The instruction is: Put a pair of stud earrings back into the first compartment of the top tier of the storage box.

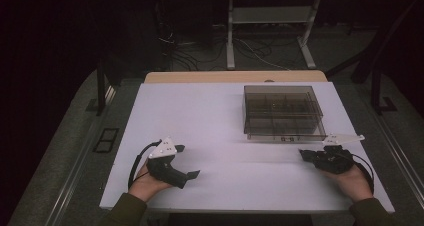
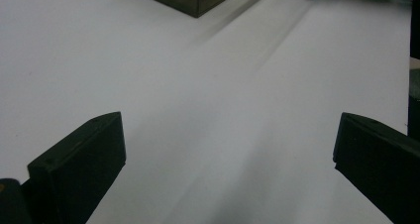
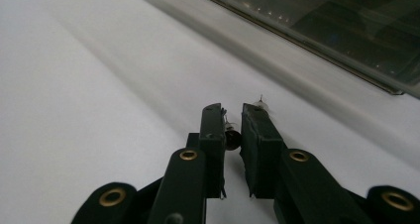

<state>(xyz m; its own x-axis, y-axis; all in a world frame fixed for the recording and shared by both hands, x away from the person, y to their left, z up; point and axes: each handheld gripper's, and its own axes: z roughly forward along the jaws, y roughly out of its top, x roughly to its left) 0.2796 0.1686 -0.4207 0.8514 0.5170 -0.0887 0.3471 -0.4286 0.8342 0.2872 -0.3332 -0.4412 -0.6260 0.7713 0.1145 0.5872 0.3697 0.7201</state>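
1. The left tongs [image 1: 186,161] sit low over the near left part of the tabletop [image 1: 210,131]. Their two black jaws are spread wide with nothing between them. A hand [image 1: 145,185] in a dark green sleeve [image 1: 122,211] holds them.
2. The right tongs [image 1: 303,155] are at the near right, held by the other hand [image 1: 352,180]. Their jaws are almost together, with a thin gap. A tiny dark thing [image 3: 232,135] with a thin wire sits in that gap. I cannot tell what it is, or if the jaws squeeze it.
3. Each pair of tongs has a pale three-cornered plate on top and a black cable looping off it.
4. A see-through smoky box [image 1: 282,112] rests on the far right part of the tabletop. It is just past the right tongs and not touching them. Walls inside split it into small parts. What is in them is too dim to see.
5. The tabletop is white, flat and smooth, and the rest of it is bare. A strip of light wood [image 1: 235,76] shows along its far edge.
6. The room is dark. The floor [image 1: 65,151] is grey. Past the tabletop stands a pale metal frame [image 1: 230,36] with cables [image 1: 200,53] tangled on the floor by it.
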